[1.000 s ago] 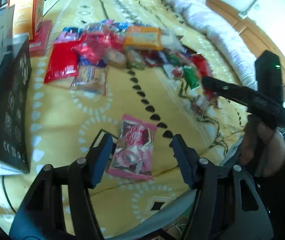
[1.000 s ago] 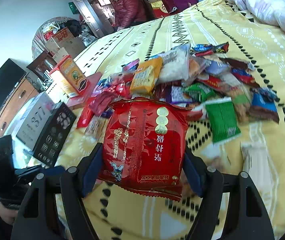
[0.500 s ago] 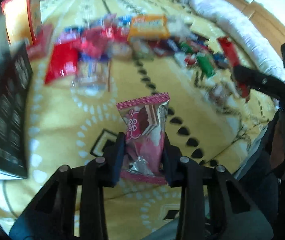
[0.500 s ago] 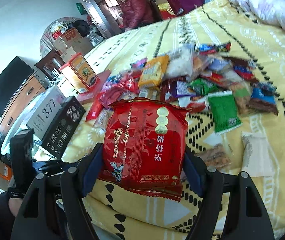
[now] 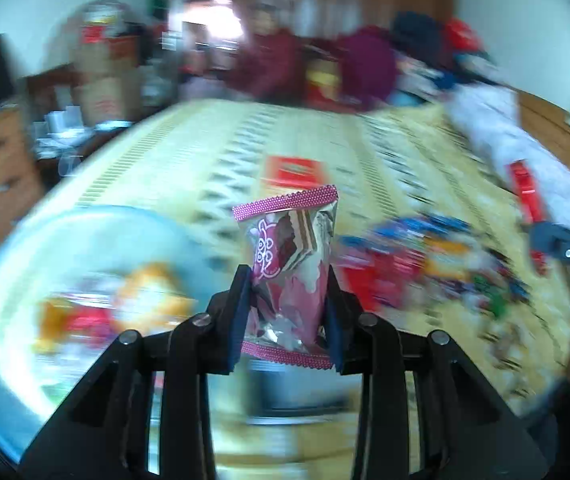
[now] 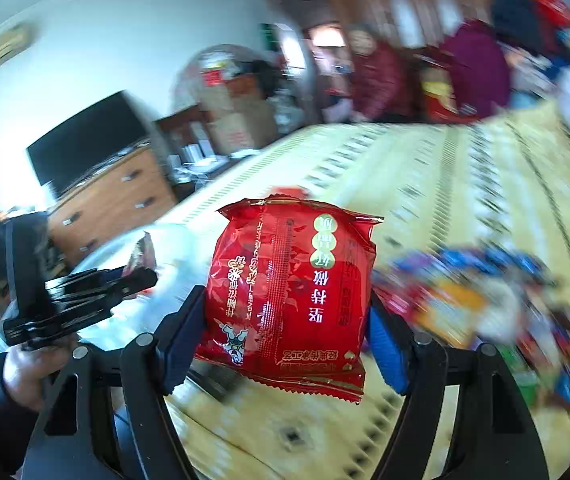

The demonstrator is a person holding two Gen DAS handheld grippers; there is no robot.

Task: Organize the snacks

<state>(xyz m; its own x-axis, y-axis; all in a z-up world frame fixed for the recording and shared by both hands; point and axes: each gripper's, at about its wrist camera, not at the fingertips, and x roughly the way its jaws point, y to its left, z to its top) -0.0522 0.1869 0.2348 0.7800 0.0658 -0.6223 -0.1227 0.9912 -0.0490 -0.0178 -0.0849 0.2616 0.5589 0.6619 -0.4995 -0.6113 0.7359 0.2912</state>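
My left gripper [image 5: 287, 300] is shut on a small pink snack packet [image 5: 289, 252], held upright in the air above the yellow bedspread [image 5: 213, 152]. My right gripper [image 6: 287, 320] is shut on a big red snack bag [image 6: 289, 292], also lifted off the bed. The left gripper [image 6: 85, 292], with its pink packet [image 6: 143, 252], appears at the left of the right wrist view, held by a hand [image 6: 29, 364]. A blurred heap of mixed snack packets [image 5: 437, 264] lies on the bed to the right. A pale blue round container [image 5: 65, 280] with several snacks inside sits at lower left.
A red flat box [image 5: 293, 172] lies further up the bed. White bedding [image 5: 525, 152] runs along the right side. A person in a dark red coat [image 5: 265, 60] is beyond the bed's far end. A wooden dresser [image 6: 113, 204] with a black TV [image 6: 85, 140] stands at left.
The left gripper closed on the pink packet and lifted it off the bed. Both grippers rose and tilted up toward the room; the blue container has come into view. The right keeps hold of the red bag.
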